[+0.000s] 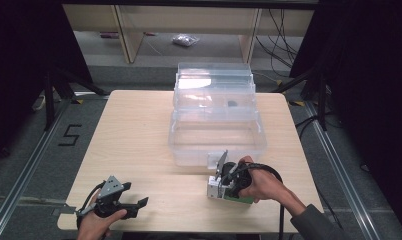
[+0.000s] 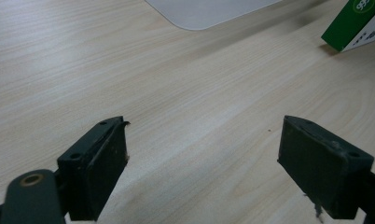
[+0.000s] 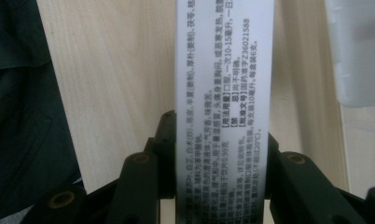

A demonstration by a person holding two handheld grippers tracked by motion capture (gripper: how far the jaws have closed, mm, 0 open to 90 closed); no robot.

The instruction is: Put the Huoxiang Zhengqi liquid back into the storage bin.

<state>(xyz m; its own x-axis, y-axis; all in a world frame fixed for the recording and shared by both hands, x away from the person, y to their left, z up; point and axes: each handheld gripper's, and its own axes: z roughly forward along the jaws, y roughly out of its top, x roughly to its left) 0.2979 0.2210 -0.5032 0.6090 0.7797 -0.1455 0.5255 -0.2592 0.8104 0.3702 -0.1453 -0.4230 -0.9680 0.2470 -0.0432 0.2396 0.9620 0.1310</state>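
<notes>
Right gripper (image 1: 224, 186) clamps the medicine box (image 3: 224, 93) between its jaws, near the clear bin (image 1: 216, 145). Left gripper (image 1: 134, 204) jaws wide, empty, box well apart.

bin (image 1: 216, 140) sits at 12 o'clock on the table (image 1: 139, 135), carton (image 1: 224, 192) just in front at 5, left gripper (image 1: 139, 204) way over at 7

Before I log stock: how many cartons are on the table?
1. The green-and-white carton sits at the table's near edge before the clear storage box, clamped in the right gripper. Others may be hidden.
</notes>
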